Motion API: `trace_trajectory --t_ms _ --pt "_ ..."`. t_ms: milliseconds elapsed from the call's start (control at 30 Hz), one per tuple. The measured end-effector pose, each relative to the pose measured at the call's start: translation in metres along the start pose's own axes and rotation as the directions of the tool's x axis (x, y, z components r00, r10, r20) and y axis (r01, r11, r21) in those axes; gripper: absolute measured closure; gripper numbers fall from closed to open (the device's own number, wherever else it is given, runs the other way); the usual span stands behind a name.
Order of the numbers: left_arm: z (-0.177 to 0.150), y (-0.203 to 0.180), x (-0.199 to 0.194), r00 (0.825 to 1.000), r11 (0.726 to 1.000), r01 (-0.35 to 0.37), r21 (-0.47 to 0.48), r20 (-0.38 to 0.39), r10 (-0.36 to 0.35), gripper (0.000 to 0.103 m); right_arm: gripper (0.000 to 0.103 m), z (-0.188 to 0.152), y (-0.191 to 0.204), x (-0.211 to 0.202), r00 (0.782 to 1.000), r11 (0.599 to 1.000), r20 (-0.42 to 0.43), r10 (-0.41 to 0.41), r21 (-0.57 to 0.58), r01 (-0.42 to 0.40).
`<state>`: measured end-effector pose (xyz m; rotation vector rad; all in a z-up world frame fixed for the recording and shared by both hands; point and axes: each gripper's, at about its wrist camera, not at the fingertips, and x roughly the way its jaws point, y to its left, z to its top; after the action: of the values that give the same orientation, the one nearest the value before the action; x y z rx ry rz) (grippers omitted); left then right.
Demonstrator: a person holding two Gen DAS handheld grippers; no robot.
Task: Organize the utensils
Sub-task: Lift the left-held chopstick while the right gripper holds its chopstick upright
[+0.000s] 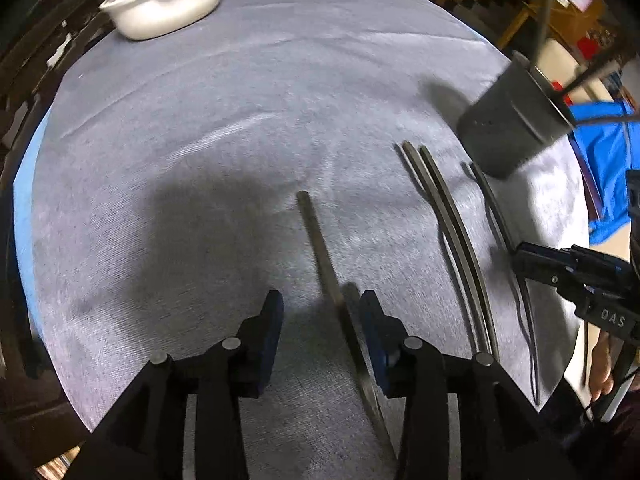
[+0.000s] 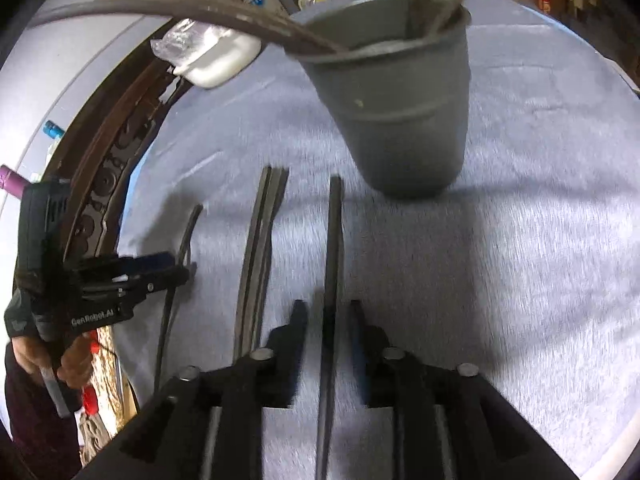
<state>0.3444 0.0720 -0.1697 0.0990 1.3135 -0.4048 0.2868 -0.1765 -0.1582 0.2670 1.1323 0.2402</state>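
Two grippers part-open over loose utensils; holder close by

Two grippers stand low over a grey cloth-covered table [image 1: 240, 120]. Left gripper [image 1: 322, 314]: fingers apart, one slim metal utensil [image 1: 320, 248] lying on the cloth between them, close against the right pad; no squeeze evident. Right gripper [image 2: 329, 322]: fingers likewise apart, a dark flat utensil [image 2: 334, 248] running between them with a gap on both sides. Neither has hold of anything.

Task items: a touching pair of long utensils [image 1: 452, 220] lies between the two straddled pieces. The grey utensil holder [image 2: 400, 120] stands at the far end of this row, already carrying several handles.

Risks, as judged:
- Left utensil sits off-centre; closing would likely push it sideways or twist it on the cloth rather than seat it squarely.
- Thin, flat stock on soft fabric: pads may snag the cloth or slide over the metal.
- Holder is tall with handles leaning out; a raised utensil swung towards it could knock it over.
- The pair is close by; a loose grab might drag a neighbour.

View differences: only the right wrist view shows the holder's rim and contents, plus the person's hand [image 2: 72, 364] on the left tool. The left wrist view alone gives the left utensil's offset and shows the white dish [image 1: 168, 4] at the far left up close.
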Motion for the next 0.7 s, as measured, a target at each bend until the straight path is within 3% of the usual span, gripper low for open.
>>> trace_trajectory --t_ms 33,67,233,267,333,567,700 --pt "0.001 0.001 -0.001 1.000 1.000 -0.001 -0.012 0.001 0.001 0.062 0.057 0.002 0.002 -0.001 1.000 1.000 0.012 -0.003 0.000 0.003" --pt "0.002 0.002 -0.001 1.000 1.000 -0.001 -0.020 0.003 0.002 0.062 0.037 0.005 0.005 -0.002 0.999 1.000 0.039 -0.005 -0.006 0.005" --pt "0.011 0.003 -0.001 1.000 0.998 -0.016 -0.053 0.008 0.017 0.062 0.036 0.017 0.016 -0.006 0.990 0.998 0.128 -0.067 -0.011 0.069" --pt "0.012 0.003 -0.001 1.000 0.998 -0.020 -0.060 0.012 0.021 0.062 0.038 0.018 0.018 -0.005 0.988 0.996 0.133 -0.082 -0.012 0.084" --pt "0.015 0.004 -0.001 1.000 0.998 -0.020 -0.067 0.018 0.021 0.062 0.068 0.019 0.020 -0.001 0.985 0.992 0.127 -0.115 -0.030 0.119" --pt "0.015 0.008 0.000 0.999 0.993 -0.031 -0.112 -0.014 0.030 0.074 0.071 0.022 0.019 0.015 0.990 0.992 0.064 -0.124 -0.018 0.125" --pt "0.028 0.008 0.007 0.997 0.993 -0.060 -0.102 -0.050 0.055 0.074 0.078 0.024 0.021 0.022 0.985 0.984 0.027 -0.171 -0.036 0.172"
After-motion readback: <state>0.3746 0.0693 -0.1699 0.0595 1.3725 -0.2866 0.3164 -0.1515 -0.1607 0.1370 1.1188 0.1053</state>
